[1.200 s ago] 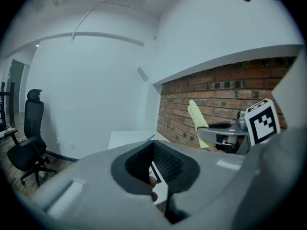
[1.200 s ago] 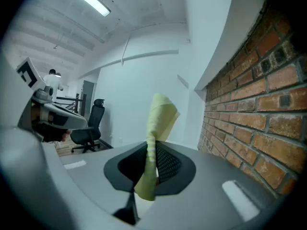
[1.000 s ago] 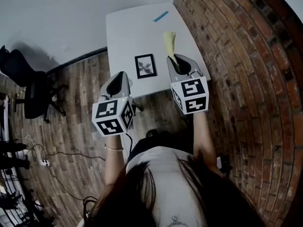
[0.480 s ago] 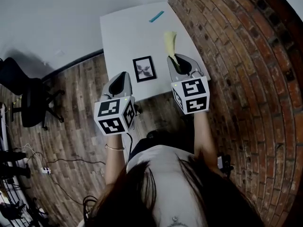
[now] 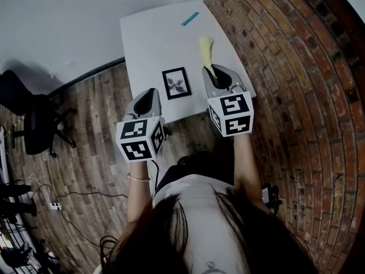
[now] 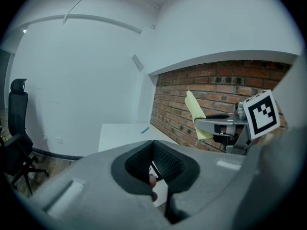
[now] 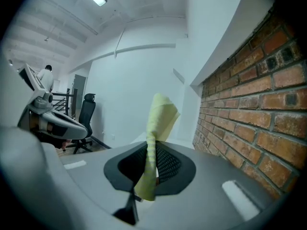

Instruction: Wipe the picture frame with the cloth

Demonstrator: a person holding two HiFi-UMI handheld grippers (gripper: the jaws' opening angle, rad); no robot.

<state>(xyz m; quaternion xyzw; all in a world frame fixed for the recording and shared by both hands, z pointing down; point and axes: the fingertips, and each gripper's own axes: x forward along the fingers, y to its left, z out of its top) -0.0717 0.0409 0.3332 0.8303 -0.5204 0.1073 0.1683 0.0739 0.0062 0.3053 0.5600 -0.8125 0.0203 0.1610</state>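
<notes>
A small black picture frame (image 5: 175, 83) lies flat near the front of the white table (image 5: 154, 39). My right gripper (image 5: 212, 73) is shut on a yellow cloth (image 5: 206, 51), which sticks up and forward from the jaws over the table's right side; in the right gripper view the cloth (image 7: 156, 138) hangs pinched between the dark pads. My left gripper (image 5: 150, 92) hovers at the table's front edge, left of the frame, jaws shut with nothing in them. Through its own view a sliver of the frame (image 6: 156, 172) shows behind the pads.
A light blue strip (image 5: 190, 19) lies at the table's far end. A brick wall (image 5: 296, 96) runs along the right. A black office chair (image 5: 34, 121) stands on the wooden floor at left, with cables (image 5: 51, 196) nearby.
My left gripper has sunk and drawn nearer the table's front edge. The right gripper with the cloth has shifted only slightly.
</notes>
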